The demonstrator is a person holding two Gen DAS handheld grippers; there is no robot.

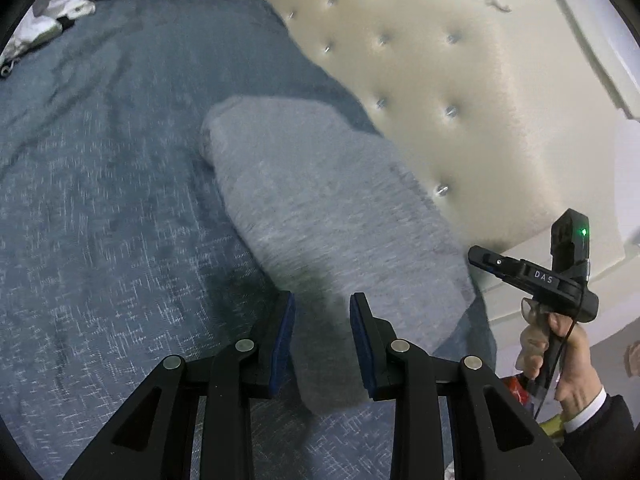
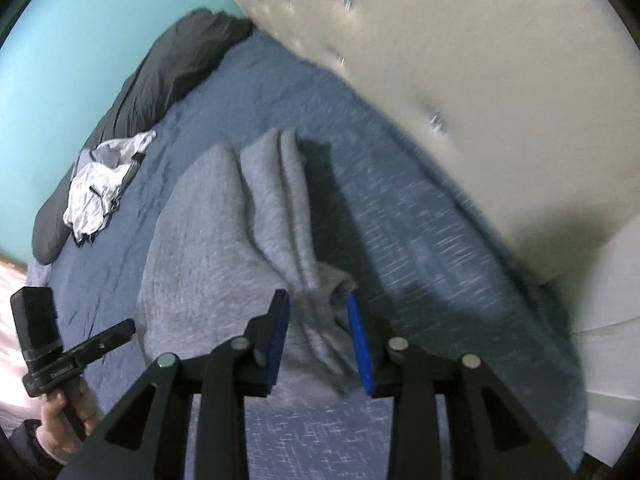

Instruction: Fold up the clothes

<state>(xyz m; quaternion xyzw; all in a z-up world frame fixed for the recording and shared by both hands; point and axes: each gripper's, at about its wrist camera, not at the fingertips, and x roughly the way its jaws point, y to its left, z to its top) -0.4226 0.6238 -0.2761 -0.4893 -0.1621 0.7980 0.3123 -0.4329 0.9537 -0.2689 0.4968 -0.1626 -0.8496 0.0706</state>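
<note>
A grey folded garment [image 1: 320, 184] lies on the blue bedspread [image 1: 100, 200], close to the headboard. My left gripper [image 1: 322, 304] hovers over its near end, jaws apart, with nothing pinched. In the right wrist view the same grey garment [image 2: 208, 232] shows a bunched ridge of cloth running toward my right gripper [image 2: 316, 300]. That ridge lies loosely between the blue pads, which stand apart and do not squeeze it. From the left wrist view the right gripper [image 1: 476, 258] is seen side-on in a hand, its tip free of cloth. The left gripper [image 2: 130, 326] appears low on the left in the right wrist view.
A cream tufted headboard [image 1: 460, 80] borders the bed on the right. A crumpled white and grey garment [image 2: 100, 184] lies farther along the bed, next to a dark pillow or duvet [image 2: 160, 80] against the turquoise wall [image 2: 100, 20].
</note>
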